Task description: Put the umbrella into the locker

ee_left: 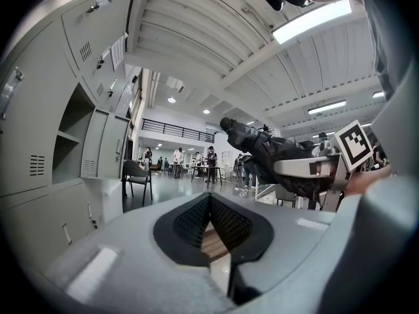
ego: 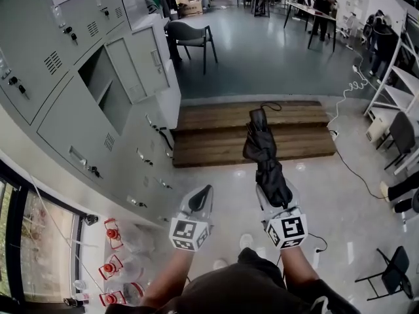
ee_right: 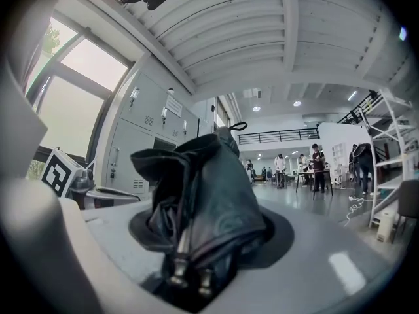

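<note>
A folded black umbrella (ego: 262,152) (ee_right: 203,188) sticks out level ahead of my right gripper (ego: 273,191) (ee_right: 209,237), which is shut on its lower end. The left gripper view shows that umbrella (ee_left: 262,150) and the right gripper (ee_left: 308,172) off to the right. My left gripper (ego: 200,199) (ee_left: 209,218) is beside it on the left, shut with nothing between its pads. Grey lockers line the left wall. One locker (ego: 98,77) (ee_left: 72,133) stands with its door (ego: 137,61) swung out, ahead and to the left of both grippers.
A low wooden platform (ego: 216,133) lies across the floor ahead. A grey chair (ego: 190,38) stands past the lockers. Tables with people (ego: 314,8) are far back. A white shelf rack (ego: 393,90) and a floor cable (ego: 347,162) are on the right.
</note>
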Available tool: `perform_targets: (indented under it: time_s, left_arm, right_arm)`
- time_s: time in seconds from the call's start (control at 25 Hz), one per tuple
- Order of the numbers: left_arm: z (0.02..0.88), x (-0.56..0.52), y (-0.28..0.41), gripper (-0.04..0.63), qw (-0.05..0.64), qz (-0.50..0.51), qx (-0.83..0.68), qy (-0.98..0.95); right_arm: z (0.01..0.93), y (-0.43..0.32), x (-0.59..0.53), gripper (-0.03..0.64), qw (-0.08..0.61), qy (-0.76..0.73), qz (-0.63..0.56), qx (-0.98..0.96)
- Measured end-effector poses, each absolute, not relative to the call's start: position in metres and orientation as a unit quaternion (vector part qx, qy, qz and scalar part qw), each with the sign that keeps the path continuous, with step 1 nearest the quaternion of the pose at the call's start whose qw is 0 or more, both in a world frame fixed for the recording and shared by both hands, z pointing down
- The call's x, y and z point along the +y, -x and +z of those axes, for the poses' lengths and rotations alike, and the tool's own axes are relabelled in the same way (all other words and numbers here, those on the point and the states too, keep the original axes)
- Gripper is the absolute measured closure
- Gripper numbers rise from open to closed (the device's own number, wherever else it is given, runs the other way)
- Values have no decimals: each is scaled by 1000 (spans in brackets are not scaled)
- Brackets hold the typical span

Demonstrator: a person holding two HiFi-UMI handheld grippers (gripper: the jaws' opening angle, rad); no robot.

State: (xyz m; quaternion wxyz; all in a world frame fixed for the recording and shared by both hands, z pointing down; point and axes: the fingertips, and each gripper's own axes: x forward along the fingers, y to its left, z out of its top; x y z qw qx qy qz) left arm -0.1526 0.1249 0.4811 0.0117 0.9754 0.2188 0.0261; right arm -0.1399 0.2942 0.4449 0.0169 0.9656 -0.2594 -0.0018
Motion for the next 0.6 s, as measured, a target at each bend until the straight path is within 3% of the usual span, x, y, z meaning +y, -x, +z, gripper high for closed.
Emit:
perform_targets:
  time_s: [0.6]
  left_arm:
    - [476,154,29,591,-6,27,171,-985]
  right_arm:
    - [445,11,332,376,35,-949,-16,-314]
